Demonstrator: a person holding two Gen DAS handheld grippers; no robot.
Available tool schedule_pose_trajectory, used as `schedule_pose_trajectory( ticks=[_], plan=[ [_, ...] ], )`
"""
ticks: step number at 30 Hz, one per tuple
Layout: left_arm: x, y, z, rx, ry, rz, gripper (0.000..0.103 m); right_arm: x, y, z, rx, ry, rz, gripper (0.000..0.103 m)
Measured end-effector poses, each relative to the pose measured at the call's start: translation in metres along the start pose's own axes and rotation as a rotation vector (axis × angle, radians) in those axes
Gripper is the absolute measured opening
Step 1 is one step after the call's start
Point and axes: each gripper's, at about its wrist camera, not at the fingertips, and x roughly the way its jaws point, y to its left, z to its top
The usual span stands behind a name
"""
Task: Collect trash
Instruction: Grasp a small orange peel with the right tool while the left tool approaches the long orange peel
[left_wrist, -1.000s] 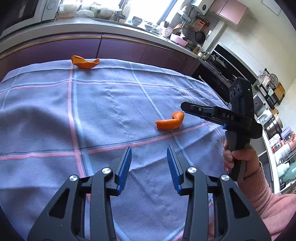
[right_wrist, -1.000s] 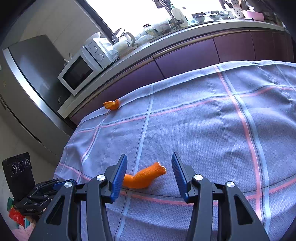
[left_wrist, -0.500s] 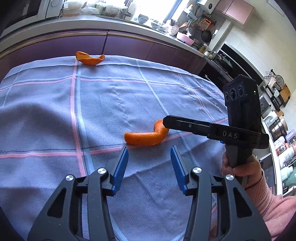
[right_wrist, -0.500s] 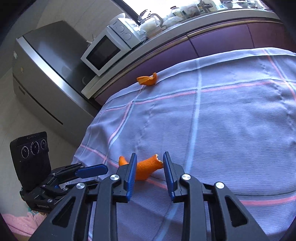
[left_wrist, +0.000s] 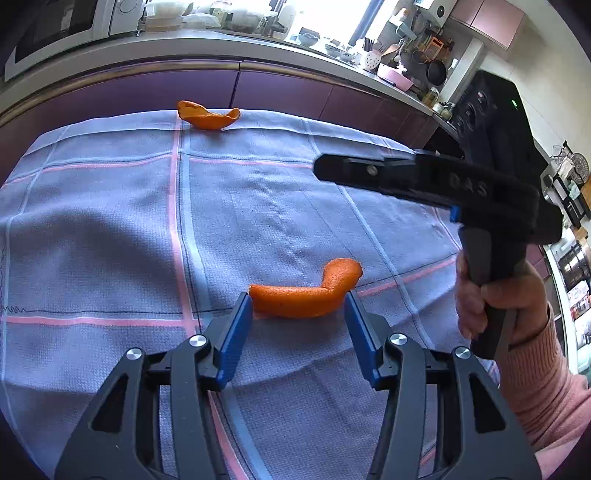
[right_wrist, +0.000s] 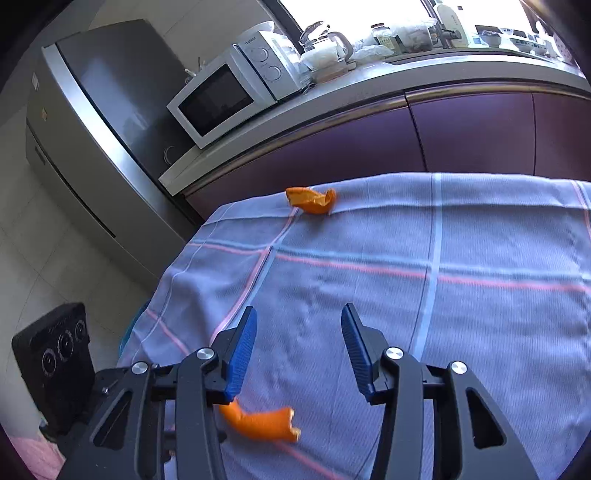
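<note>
1. Left claw (left_wrist: 298, 325) is spread, its jaws having just been opening, and the near orange peel (left_wrist: 306, 295) lies on the cloth right at its tips, spanning most of the gap. The left pad looks to be touching or just short of the peel's end; the right pad sits beside the bend. Nothing is pinched yet.

2. Right claw (right_wrist: 297, 347) is spread as well, its jaws having just reopened, with only cloth between them. From its camera that same peel (right_wrist: 260, 421) sits below and behind its left finger, so this claw is clear of it.

3. My read of the step: the left claw takes this peel. Push forward a touch so the pads (left_wrist: 236, 332) bracket the thick straight stretch, not just the tips.

4. Keep the tips low on the table (left_wrist: 110, 229) while closing, but watch the tablecloth; it is soft and wrinkled and could get nipped along with the peel.

5. The peel is curled, so it may roll or slide out. Close slowly and squarely across its width.

6. Second peel (left_wrist: 207, 117) waits far ahead of both claws, at the cloth's far edge; the right claw points roughly its way (right_wrist: 312, 201).
</note>
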Motion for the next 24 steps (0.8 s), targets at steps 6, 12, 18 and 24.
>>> schedule_pose_trajectory(
  ticks=[6, 12, 18, 24],
  plan=[
    [0.009, 0.002, 0.004, 0.001, 0.032, 0.010, 0.043, 0.053, 0.003, 0.046, -0.018, 0.019, -0.031, 0.050],
    [0.011, 0.007, 0.007, -0.002, 0.034, -0.010, 0.036, 0.089, -0.007, 0.076, 0.043, 0.024, -0.015, 0.050],
    [0.012, 0.009, 0.008, -0.002, 0.040, -0.027, 0.032, 0.107, -0.016, 0.087, 0.111, 0.017, -0.019, 0.044],
    [0.012, 0.011, 0.008, -0.003, 0.042, -0.039, 0.032, 0.116, -0.025, 0.083, 0.143, 0.031, -0.025, 0.016]
  ],
)
